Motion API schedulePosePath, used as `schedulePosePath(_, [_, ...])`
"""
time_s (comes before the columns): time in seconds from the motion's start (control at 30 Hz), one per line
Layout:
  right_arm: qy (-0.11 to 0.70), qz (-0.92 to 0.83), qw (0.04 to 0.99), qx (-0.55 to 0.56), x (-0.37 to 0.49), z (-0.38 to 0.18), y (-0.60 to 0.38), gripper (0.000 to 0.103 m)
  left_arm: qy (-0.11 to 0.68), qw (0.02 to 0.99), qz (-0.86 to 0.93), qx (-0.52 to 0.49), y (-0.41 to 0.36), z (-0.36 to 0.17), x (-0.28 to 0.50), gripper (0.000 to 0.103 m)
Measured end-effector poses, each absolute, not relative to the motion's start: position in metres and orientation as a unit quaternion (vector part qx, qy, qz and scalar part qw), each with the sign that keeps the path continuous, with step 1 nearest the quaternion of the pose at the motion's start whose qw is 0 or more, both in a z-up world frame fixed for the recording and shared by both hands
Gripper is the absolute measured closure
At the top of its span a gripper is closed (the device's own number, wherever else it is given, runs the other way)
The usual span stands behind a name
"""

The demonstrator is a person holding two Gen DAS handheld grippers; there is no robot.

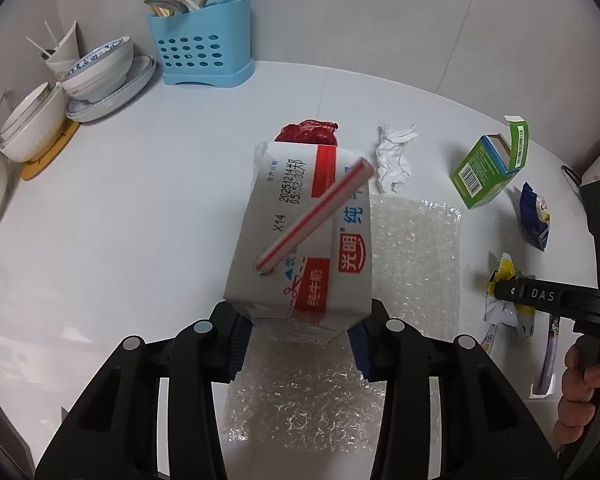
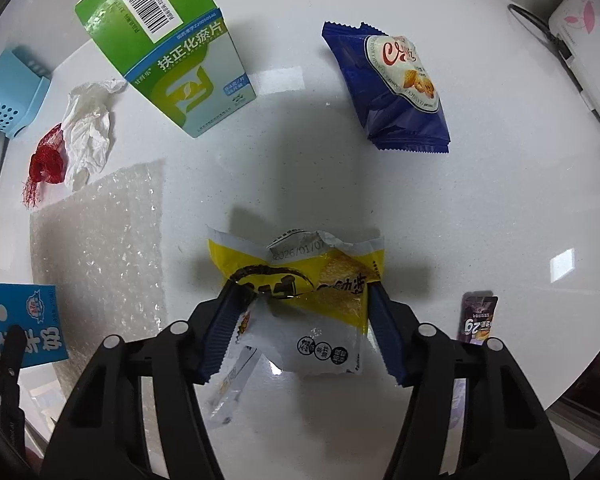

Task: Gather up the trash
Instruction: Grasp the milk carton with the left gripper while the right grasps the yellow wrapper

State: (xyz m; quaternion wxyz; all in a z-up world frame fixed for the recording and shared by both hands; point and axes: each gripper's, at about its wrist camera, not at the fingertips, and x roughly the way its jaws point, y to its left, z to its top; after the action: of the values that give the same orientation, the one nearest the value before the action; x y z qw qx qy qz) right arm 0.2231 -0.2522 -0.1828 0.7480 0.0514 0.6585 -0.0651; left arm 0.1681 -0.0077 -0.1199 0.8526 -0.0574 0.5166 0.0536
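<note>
left wrist view: the milk carton (image 1: 300, 240) sits squarely between the left fingers (image 1: 298, 334), its base at the fingertips and its top running away from them, so its long axis lies along the line the fingers point. both blue pads (image 1: 238, 340) look pressed on its lower sides, one on each flank; the fingers are gripping the carton. a red-and-white straw (image 1: 314, 216) slants out of its top, away and to the right of the fingers. under the carton is a sheet of bubble wrap (image 1: 412, 248) on the table (image 1: 140, 200). the carton belongs to this hand, and i judge lifting it is next.

right wrist view: the yellow wrapper (image 2: 300, 300) lies directly between the right fingers (image 2: 300, 332), which point down at the table. its long axis runs crosswise, from one pad to the other. the left pad (image 2: 220, 328) touches its crumpled edge; the right pad looks to be at the other edge, though firm contact is hard to tell. i judge the fingers partly closed, bracketing the wrapper rather than clamping it. the green box (image 2: 168, 52) and blue snack bag (image 2: 396, 84) lie well beyond the fingertips.
</note>
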Motion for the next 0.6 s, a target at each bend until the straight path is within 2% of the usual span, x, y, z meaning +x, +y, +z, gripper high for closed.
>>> schedulePosePath(0.2, [0.655,-0.065,0.752,0.038,0.213,-0.181,-0.248,0.053,0.516,0.853,0.048,-0.055,-0.010,-0.116,0.166,0.063])
schedulePosePath(0.37, [0.652,-0.061,0.756,0.019,0.211,-0.175,-0.240,0.077,0.520,0.851,0.043,-0.055,-0.011,-0.115,0.164,0.064])
schedulePosePath(0.53, [0.626,-0.054,0.777,-0.043,0.199,-0.167,-0.222,0.088,0.517,0.853,0.045,-0.055,-0.009,-0.110,0.159,0.064])
schedulePosePath(0.6, [0.626,-0.049,0.778,-0.035,0.191,-0.163,-0.221,0.089,0.517,0.853,0.046,-0.057,-0.008,-0.109,0.156,0.064])
